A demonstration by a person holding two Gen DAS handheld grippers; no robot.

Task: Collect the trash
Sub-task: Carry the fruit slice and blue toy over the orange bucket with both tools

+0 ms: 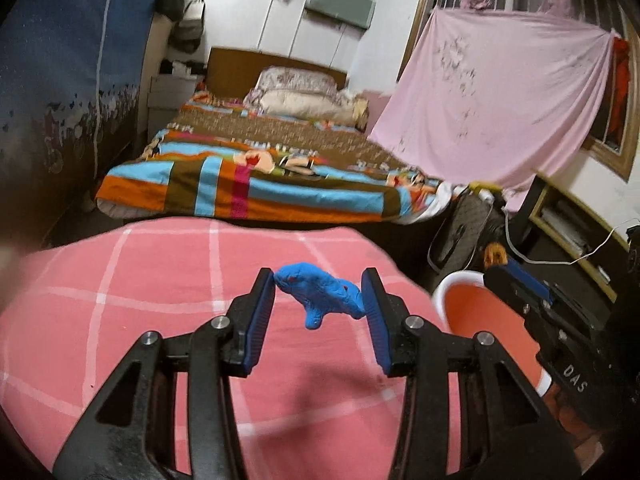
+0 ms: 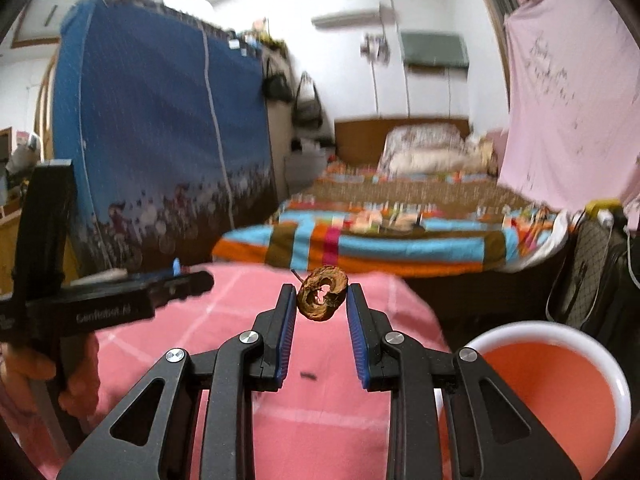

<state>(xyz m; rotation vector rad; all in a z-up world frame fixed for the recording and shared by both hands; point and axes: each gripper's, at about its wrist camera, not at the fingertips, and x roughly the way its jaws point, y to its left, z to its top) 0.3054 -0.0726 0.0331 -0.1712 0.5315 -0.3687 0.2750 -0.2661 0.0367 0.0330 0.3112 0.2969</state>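
Observation:
My left gripper (image 1: 319,294) is shut on a crumpled blue scrap (image 1: 320,292) and holds it above the pink checked cloth (image 1: 160,300). My right gripper (image 2: 322,300) is shut on a brown dried peel ring (image 2: 322,299), held above the same cloth (image 2: 240,360). The trash bin (image 2: 560,364), white-rimmed with an orange inside, stands low to the right of the right gripper. It also shows in the left wrist view (image 1: 476,300), where the right gripper's body (image 1: 532,300) hangs over it with the peel (image 1: 496,255) at its tip. The left gripper's body (image 2: 120,304) shows at left.
A small dark crumb (image 2: 309,376) lies on the cloth. Beyond is a bed with a striped blanket (image 1: 256,176), a blue fabric wardrobe (image 2: 160,140) at left, a pink sheet (image 1: 500,112) hung at right, and a dark bag (image 2: 600,272) behind the bin.

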